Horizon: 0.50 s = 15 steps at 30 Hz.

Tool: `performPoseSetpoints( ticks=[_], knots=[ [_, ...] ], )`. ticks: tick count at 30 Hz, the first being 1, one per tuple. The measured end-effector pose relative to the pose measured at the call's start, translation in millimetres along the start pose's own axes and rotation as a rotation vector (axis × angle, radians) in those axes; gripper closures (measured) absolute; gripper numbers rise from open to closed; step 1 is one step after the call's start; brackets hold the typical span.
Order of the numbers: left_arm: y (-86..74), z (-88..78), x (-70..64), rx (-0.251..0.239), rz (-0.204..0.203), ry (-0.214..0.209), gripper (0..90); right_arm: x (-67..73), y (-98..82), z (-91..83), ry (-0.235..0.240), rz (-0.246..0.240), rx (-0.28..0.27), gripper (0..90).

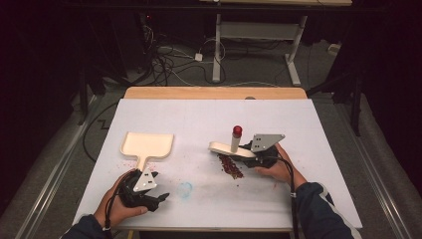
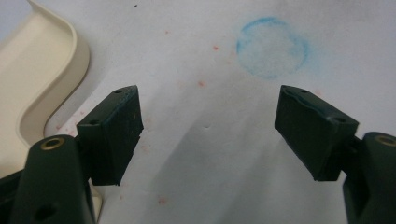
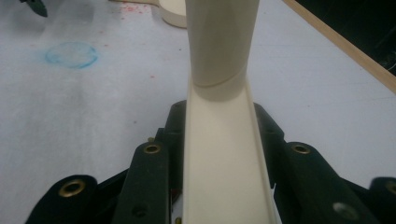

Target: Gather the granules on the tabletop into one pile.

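1. Cream plastic is between the right tongs (image 1: 249, 151): they are closed narrow on the handle of a hand brush (image 1: 226, 149), as the right gripper view shows, where the brush handle (image 3: 224, 154) runs straight up between the two black jaws.
2. Its red-capped grip (image 1: 237, 131) stands upright, and its flat head points to the left of the high view, so the long axis lies across the worktop (image 1: 298, 124).
3. Dark red crumbs (image 1: 230, 166) lie on the worktop just under and in front of the brush head, touching nothing else.
4. A cream dustpan (image 1: 148, 145) lies flat well to the left of the crumbs, with its handle toward the left tongs (image 1: 158, 198).
5. Those left tongs stand wide and hold nothing; they are beside the dustpan handle, near a blue ring stain (image 2: 272, 47).
6. I judge that the sweep must go leftward, from the crumbs toward the dustpan; the left hand is nearer to the pan.
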<state>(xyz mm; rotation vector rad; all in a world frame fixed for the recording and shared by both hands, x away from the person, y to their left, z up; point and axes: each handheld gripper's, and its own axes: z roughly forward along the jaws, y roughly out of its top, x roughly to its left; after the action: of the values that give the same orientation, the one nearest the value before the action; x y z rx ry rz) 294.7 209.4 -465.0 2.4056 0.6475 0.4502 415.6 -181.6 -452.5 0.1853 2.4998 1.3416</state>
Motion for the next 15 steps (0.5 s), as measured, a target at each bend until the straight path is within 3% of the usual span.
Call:
performPoseSetpoints(
  ticks=[6, 9, 15],
  knots=[
    [-0.6, -1.4, 0.2, -0.006, -0.004, 0.003, 22.3, 6.7, -1.6, -7.3, 0.010, -0.014, 0.001, 66.9],
    [-0.8, -1.3, 0.5, -0.004, -0.003, 0.003, 22.3, 11.7, 0.1, -8.0, 0.000, -0.043, 0.017, 66.8],
    [-0.6, -1.5, 0.7, -0.005, -0.001, 0.004, 22.3, 8.1, 1.2, -15.2, -0.087, -0.016, -0.018, 67.3]
  ],
)
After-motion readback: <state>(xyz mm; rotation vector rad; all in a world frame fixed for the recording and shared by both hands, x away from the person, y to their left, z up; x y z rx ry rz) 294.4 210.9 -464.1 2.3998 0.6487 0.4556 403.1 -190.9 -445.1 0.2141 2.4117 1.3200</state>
